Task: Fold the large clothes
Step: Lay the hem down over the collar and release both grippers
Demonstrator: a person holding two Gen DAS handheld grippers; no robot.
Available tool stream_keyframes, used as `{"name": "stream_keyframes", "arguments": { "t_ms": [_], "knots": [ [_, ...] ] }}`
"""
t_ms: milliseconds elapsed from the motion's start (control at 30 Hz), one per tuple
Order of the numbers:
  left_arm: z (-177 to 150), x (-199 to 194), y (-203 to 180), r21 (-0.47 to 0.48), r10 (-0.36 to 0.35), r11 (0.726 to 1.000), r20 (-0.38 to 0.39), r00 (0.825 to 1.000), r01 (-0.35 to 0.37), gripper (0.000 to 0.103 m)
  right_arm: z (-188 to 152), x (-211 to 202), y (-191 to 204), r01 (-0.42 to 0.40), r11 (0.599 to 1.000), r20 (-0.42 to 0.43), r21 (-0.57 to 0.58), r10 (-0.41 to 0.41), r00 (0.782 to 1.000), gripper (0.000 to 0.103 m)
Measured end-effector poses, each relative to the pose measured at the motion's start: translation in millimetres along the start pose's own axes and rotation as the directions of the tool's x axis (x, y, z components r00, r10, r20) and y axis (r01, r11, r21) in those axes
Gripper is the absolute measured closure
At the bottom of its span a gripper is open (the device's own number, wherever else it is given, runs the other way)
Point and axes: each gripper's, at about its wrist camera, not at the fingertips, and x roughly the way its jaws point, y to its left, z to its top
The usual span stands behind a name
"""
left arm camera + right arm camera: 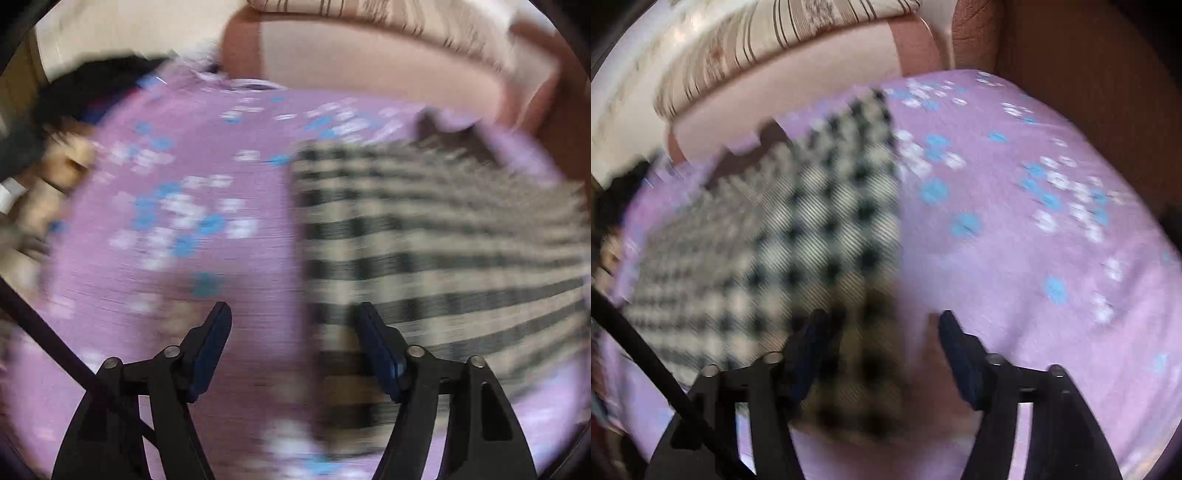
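A black-and-cream checked garment [424, 240] lies flat on a purple flowered sheet [184, 240]. In the left wrist view it fills the right half; its straight left edge runs down between my fingers. My left gripper [293, 321] is open and empty above that edge. In the right wrist view the checked garment [783, 240] fills the left half on the purple sheet [1015, 240]. My right gripper [881, 328] is open and empty above the garment's right edge. Both views are motion-blurred.
A pink headboard or sofa edge [369, 62] with a striped cushion [768, 33] runs along the far side. Dark clothes [92, 85] lie at the far left. A brown wall or panel [1089, 92] stands to the right. A black cable [55, 339] crosses the lower left.
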Motion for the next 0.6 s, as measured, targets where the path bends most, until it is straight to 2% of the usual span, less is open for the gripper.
{"name": "stream_keyframes", "arguments": {
  "t_ms": [67,100,200,267,333,433,500,600],
  "knots": [
    [-3,1,3,0.032,0.107,0.994,0.004,0.994,-0.107,0.057,-7,-2,-11,0.027,1.000,0.018,0.004,-0.027,0.999,0.044],
    [-4,0,7,0.021,0.108,0.994,-0.007,0.994,-0.108,0.057,-8,-6,-16,0.042,0.999,0.022,0.015,-0.043,0.999,0.043],
    [-9,-19,28,-0.093,-0.040,0.995,0.007,0.999,0.040,0.057,-8,-27,-15,0.076,0.997,0.060,0.013,-0.077,0.995,0.043],
    [-13,-32,36,-0.140,-0.074,0.987,0.035,0.997,0.079,0.052,-10,-45,-1,0.091,0.995,0.116,-0.030,-0.087,0.989,0.043],
    [-18,-39,37,-0.168,-0.115,0.978,0.053,0.992,0.122,0.046,-13,-58,14,0.070,0.995,0.146,-0.068,-0.059,0.988,0.043],
    [-28,-44,31,-0.198,-0.169,0.964,0.065,0.983,0.179,0.046,-18,-70,48,0.010,0.992,0.165,-0.125,0.011,0.986,0.043],
    [-35,-45,23,-0.199,-0.173,0.963,0.068,0.983,0.183,0.046,-21,-72,80,-0.052,0.984,0.153,-0.168,0.078,0.985,0.043],
    [-42,-42,17,-0.192,-0.141,0.969,0.073,0.987,0.152,0.046,-28,-69,130,-0.139,0.962,0.119,-0.235,0.170,0.978,0.043]
  ]
}}
